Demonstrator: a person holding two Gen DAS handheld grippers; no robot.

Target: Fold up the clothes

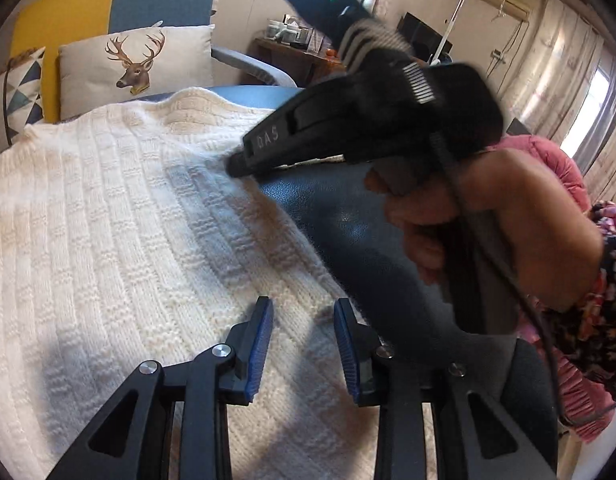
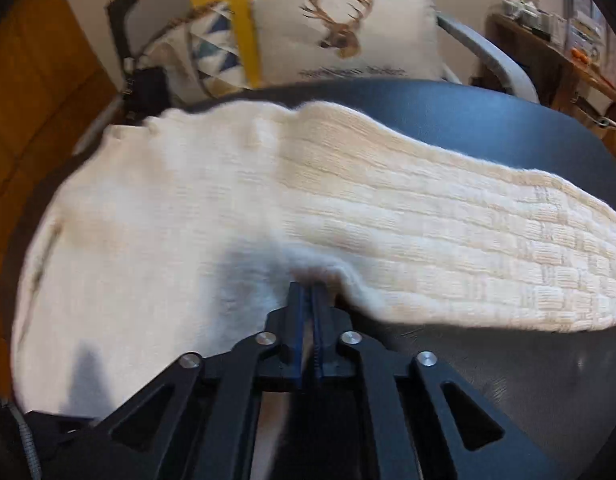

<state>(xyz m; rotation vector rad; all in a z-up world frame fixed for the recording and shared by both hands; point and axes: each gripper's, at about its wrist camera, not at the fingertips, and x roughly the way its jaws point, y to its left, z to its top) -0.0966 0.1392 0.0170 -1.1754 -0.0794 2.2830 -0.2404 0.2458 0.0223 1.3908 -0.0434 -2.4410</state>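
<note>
1. Lying spread over a dark round table (image 2: 488, 120), a cream knitted sweater (image 1: 108, 240) covers most of the tabletop, its blocky ribbed pattern plain in both views.
2. The left gripper (image 1: 304, 344) hangs over the near part of the sweater with its blue-padded fingers (image 1: 260, 344) partly apart and nothing between them.
3. In the left wrist view the right gripper (image 1: 238, 166) reaches in from the right, its black tip down on the sweater's edge where the knit meets the bare tabletop.
4. A hand (image 1: 488, 216) wraps the handle of that right gripper, and a floral sleeve (image 1: 604, 300) shows behind it with pink fabric beside.
5. In the right wrist view the right gripper (image 2: 308, 292) has its fingers pressed together, pinching a fold of the sweater's edge; the knit bunches up just ahead of the tips.
6. From that pinch the sweater runs away to the right as a long strip across the table, and to the left as a broad blurred sheet.
7. Behind the table stands a chair with a yellow and blue back, holding a deer pillow (image 1: 136, 60) and a pillow with triangles (image 2: 212, 48).
8. A wooden side table (image 2: 548, 40) with small items sits at the far right.
</note>
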